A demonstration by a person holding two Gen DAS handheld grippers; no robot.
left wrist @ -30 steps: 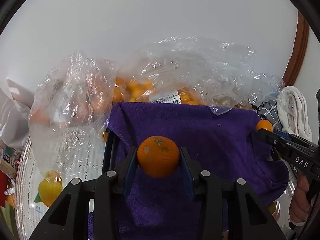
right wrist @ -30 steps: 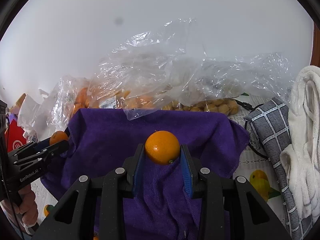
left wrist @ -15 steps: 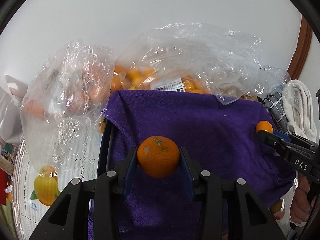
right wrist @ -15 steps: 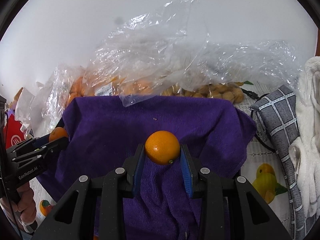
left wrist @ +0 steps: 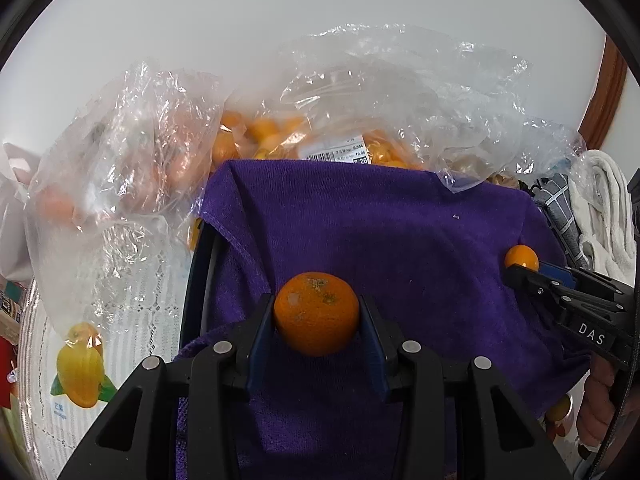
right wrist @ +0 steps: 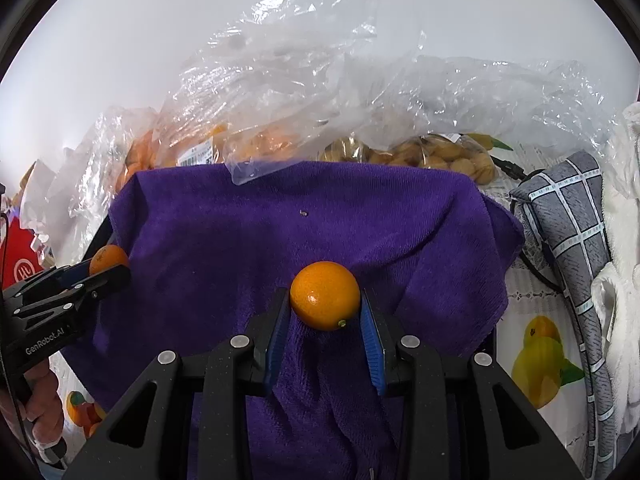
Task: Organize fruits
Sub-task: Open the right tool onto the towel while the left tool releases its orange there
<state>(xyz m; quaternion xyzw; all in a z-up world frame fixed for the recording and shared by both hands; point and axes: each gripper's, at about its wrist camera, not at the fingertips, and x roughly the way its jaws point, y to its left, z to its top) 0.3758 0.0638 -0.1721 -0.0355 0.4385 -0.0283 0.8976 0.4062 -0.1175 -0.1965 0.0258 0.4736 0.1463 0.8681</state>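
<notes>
1. A speckled orange (left wrist: 317,313) was gripped between the blue pads of the left tool (left wrist: 318,320), held just above a purple towel (left wrist: 380,232).
2. A smoother orange (right wrist: 325,295) was clamped by the right tool (right wrist: 325,312), also over the purple towel, its stem dot turned toward the lower right.
3. Each tool was caught in the other's view: the right tool at the right edge of the left view with its fruit at the tip, the left tool at the left edge of the right view likewise.
4. The towel was seen draped over a dark-rimmed container (left wrist: 196,280), whose contents were hidden.
5. Behind the towel, a clear plastic bag of small oranges (left wrist: 280,136) with a barcode label (left wrist: 336,155) was spotted, touching the towel's far edge.
6. A second crinkled bag (left wrist: 120,152) with orange fruit was noted further left.
7. A bag of pale brown fruit (right wrist: 436,156) was seen to the right behind the towel.
8. A grey checked cloth (right wrist: 568,216) and a white towel (right wrist: 624,264) were lying on the fruit-printed surface (right wrist: 544,356) at right.
</notes>
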